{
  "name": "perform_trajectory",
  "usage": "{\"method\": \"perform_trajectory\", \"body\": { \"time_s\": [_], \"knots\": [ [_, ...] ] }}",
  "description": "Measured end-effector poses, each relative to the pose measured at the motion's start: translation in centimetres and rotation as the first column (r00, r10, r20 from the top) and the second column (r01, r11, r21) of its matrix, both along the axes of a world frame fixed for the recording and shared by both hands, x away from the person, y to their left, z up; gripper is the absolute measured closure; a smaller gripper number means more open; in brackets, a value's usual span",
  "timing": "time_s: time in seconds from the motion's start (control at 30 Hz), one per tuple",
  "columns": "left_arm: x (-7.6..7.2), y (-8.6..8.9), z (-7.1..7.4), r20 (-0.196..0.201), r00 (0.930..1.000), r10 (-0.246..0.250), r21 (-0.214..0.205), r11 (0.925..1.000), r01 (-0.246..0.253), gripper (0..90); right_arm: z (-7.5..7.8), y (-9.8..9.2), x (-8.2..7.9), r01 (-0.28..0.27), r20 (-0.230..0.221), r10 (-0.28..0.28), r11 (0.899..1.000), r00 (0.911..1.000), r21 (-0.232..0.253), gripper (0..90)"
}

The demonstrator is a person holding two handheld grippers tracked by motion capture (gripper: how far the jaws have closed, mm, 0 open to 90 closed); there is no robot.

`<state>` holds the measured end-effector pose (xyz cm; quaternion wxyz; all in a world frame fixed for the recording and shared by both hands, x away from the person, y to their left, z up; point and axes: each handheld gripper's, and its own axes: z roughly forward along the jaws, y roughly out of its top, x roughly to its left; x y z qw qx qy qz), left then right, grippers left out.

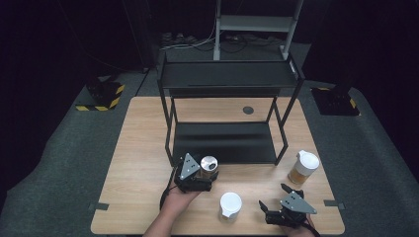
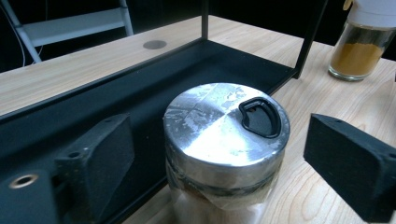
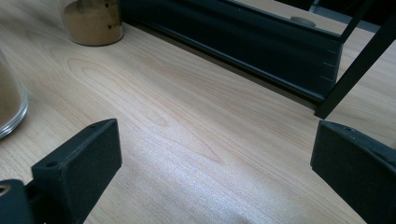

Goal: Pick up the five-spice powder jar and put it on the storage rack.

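A black metal rack is seen standing on the pale wooden worktop, its lower shelf lying right behind the work and hemming in the far side. Two other jars are placed around: a white-lidded jar near the front edge between the two hands, and a taller white-capped jar of yellow-brown powder beside the rack's right front leg, well apart from the action.

The silver-lidded jar is found on the worktop just in front of the rack's lower shelf, at its left front corner. Its round lid is brushed metal, scuffed, with a black D-shaped opening near the rim; the body is clear glass, and what may be tape or film is wrapped below the lid, though that part is hard to make out.

The left hand-held gripper is brought around this jar, a black padded jaw on either side. A gap is visible at both pads, so nothing is gripped. The right hand-held gripper is held low over bare wood, jaws spread wide, nothing between them.
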<state>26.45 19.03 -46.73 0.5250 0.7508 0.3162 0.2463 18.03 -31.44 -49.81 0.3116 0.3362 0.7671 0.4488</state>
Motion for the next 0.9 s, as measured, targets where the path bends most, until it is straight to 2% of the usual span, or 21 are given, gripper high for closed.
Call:
{"method": "perform_trajectory", "body": {
  "time_s": [0.17, 0.37, 0.6, 0.7, 0.8, 0.9],
  "knots": [
    [0.24, 0.14, -0.13, 0.0, 0.9997, -0.025, -0.015, 0.9996, 0.025, 19.8, -0.01, 0.02, -0.02, 0.0, 0.001, 0.0, 1.0, 1.0, -0.001, 1.3],
    [0.37, -0.23, -0.2, -0.007, 0.9997, -0.023, -0.013, 0.9997, 0.022, 24.1, 0.0, 0.0, 0.0, 0.0, 0.0, 0.0, 1.0, 1.0, 0.0, 1.3],
    [0.16, -0.15, -0.53, 0.004, 1.0, -0.005, -0.024, 0.9997, 0.005, 31.5, 0.01, -0.02, 0.02, -0.001, -0.001, 0.001, 1.0, 1.0, 0.0, 1.3],
    [0.14, -0.16, -0.61, 0.007, 1.0, -0.002, -0.016, 0.9999, 0.002, 32.5, 0.01, -0.03, 0.03, -0.001, -0.001, 0.001, 1.0, 1.0, 0.001, 1.3],
    [0.22, 0.07, -0.73, 0.002, 1.0, -0.004, -0.032, 0.9995, 0.005, 33.6, 0.01, -0.01, 0.02, -0.001, -0.001, 0.001, 1.0, 1.0, 0.0, 1.3],
    [0.02, -0.13, -0.72, 0.015, 0.9999, 0.0, -0.022, 0.9998, 0.0, 34.4, 0.01, 0.02, 0.02, -0.001, -0.001, 0.001, 1.0, 1.0, -0.001, 1.3]
  ]
}}
